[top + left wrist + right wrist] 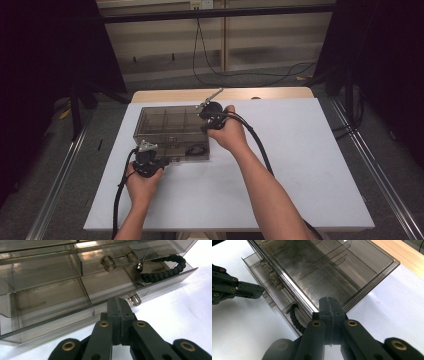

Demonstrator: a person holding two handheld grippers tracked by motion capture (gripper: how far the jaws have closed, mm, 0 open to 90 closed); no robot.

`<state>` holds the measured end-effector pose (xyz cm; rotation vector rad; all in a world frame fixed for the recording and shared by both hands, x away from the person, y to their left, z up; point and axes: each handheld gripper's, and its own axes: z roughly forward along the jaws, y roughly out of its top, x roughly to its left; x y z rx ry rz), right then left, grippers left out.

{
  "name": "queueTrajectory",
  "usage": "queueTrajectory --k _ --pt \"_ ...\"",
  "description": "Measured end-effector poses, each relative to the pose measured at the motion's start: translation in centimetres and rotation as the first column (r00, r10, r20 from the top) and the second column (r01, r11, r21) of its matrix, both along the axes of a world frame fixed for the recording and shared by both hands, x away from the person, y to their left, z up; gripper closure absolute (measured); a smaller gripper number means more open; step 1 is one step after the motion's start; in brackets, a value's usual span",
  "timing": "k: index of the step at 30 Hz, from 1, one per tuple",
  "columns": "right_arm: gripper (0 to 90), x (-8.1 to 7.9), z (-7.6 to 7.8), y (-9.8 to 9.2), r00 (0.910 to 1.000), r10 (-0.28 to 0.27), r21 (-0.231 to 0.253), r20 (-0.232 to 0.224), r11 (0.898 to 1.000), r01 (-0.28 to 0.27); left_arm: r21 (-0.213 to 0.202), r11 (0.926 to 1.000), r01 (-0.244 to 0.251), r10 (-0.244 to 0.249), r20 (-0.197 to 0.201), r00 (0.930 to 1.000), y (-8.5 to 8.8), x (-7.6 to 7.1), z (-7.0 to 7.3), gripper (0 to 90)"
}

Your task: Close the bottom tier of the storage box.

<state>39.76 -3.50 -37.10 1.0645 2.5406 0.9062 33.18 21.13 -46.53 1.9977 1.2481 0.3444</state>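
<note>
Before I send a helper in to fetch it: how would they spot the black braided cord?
On the white table stands a smoky clear plastic drawer box. Its bottom drawer is pulled out toward the person. At that drawer's right end lies the black braided cord, a woven loop, the sole dark item among bare compartments.

A lab-like recording room; dark curtains (45,50), loose floor cables (240,75), white-topped table (300,165).
</note>
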Motion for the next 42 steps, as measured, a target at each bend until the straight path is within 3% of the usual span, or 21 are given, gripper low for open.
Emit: queueTrajectory --k 14,23,34,42 --pt "90.0 0.0 0.0 -0.1 1.0 -0.001 0.006 -0.002 1.0 0.001 0.009 0.9999 -0.007 0.007 0.005 1.0 0.0 0.3 0.0 90.0" --pt "90.0 0.0 0.0 0.0 1.0 -0.004 0.004 -0.003 1.0 0.004 -0.008 0.9999 -0.011 0.011 0.004 0.9999 -0.1 0.5 -0.1 89.9" --pt "90.0 0.0 0.0 0.0 1.0 0.001 0.0 0.004 1.0 -0.001 0.007 0.9999 -0.014 0.013 0.007 0.9999 -0.1 0.8 0.0 90.0" --pt "90.0 -0.1 0.0 0.0 1.0 -0.006 -0.001 -0.003 1.0 0.006 0.013 0.9999 0.002 -0.002 -0.007 1.0 -1.4 0.9 0.0 90.0"
